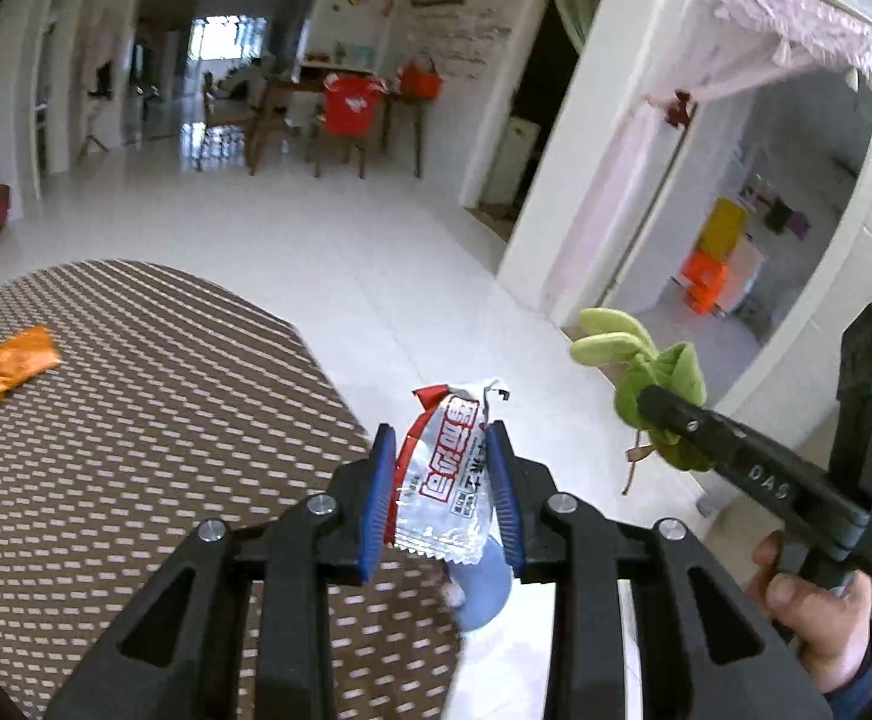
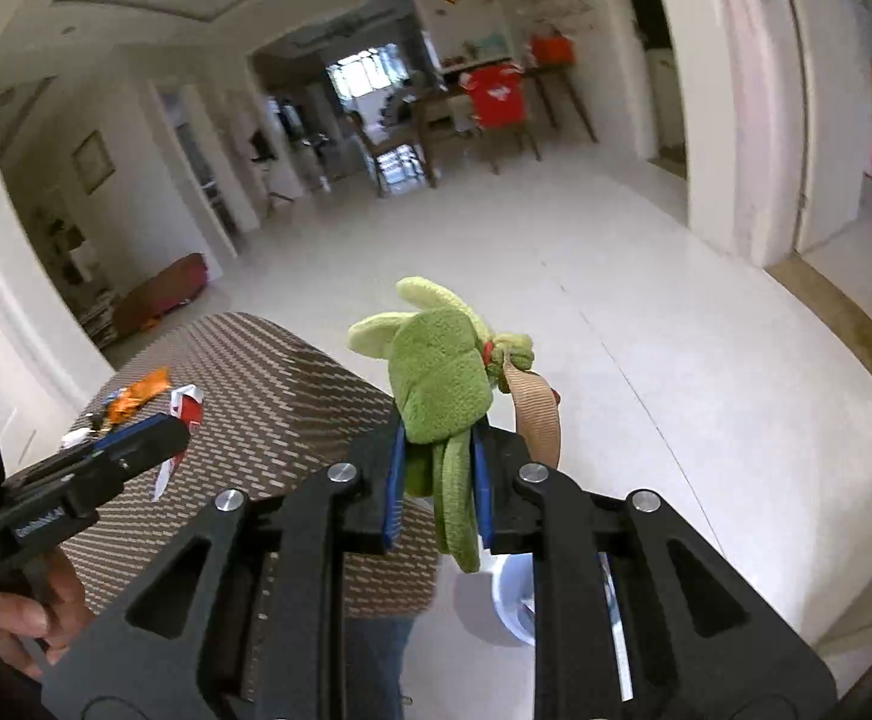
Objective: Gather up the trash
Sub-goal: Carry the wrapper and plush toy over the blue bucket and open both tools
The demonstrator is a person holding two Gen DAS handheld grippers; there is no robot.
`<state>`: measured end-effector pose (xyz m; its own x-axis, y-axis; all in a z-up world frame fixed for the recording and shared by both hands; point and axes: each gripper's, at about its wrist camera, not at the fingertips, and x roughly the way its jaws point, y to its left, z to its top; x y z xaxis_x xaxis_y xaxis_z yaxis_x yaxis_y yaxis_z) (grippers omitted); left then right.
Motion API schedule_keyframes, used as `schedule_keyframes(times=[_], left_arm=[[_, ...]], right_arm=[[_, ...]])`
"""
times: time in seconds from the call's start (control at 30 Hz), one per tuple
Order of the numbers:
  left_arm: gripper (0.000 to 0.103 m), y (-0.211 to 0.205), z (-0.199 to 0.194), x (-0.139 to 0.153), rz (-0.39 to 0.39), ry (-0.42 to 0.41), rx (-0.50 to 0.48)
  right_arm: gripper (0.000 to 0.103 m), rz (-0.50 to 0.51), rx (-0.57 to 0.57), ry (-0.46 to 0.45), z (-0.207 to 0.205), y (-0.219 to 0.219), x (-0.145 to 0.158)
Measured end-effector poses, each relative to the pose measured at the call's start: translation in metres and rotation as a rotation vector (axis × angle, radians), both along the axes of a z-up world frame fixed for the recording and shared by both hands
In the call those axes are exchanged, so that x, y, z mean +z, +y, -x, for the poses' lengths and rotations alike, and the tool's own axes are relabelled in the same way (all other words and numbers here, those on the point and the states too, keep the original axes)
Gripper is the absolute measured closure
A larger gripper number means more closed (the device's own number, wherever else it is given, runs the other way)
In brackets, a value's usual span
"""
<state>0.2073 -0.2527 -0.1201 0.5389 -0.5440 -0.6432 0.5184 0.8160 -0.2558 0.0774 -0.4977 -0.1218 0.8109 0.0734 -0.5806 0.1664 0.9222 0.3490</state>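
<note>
My left gripper (image 1: 443, 492) is shut on a silver and red snack wrapper (image 1: 445, 480), held over the right edge of the table. My right gripper (image 2: 437, 480) is shut on a green plush toy (image 2: 436, 378) with a tan ribbon loop (image 2: 535, 414). In the left wrist view the right gripper (image 1: 670, 420) shows at the right with the green plush toy (image 1: 658, 378) in it, a hand (image 1: 820, 606) below. In the right wrist view the left gripper (image 2: 153, 438) shows at the left with the wrapper (image 2: 180, 420). Below both grippers a pale blue bin (image 2: 514, 600) shows on the floor.
A table (image 1: 135, 450) with a brown woven-pattern cloth holds an orange wrapper (image 1: 6, 369) at its left. White tiled floor (image 1: 327, 228) stretches to wooden chairs and a dining table (image 1: 339, 114) at the far wall. A doorway (image 1: 754, 210) opens at the right.
</note>
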Motion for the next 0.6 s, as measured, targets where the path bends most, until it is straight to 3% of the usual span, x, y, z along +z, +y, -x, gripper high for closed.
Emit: schedule_keyframes(times=[0.33, 0.6], left_arm=[[0.073, -0.088, -0.029, -0.063, -0.077, 0.172, -0.089], [0.073, -0.133, -0.044, -0.105, -0.164, 0.249, -0.124]], right_arm=[[0.084, -0.112, -0.055, 0.147, -0.016, -0.046, -0.072], [0.084, -0.203, -0.076, 0.258, -0.033, -0.071, -0.131]])
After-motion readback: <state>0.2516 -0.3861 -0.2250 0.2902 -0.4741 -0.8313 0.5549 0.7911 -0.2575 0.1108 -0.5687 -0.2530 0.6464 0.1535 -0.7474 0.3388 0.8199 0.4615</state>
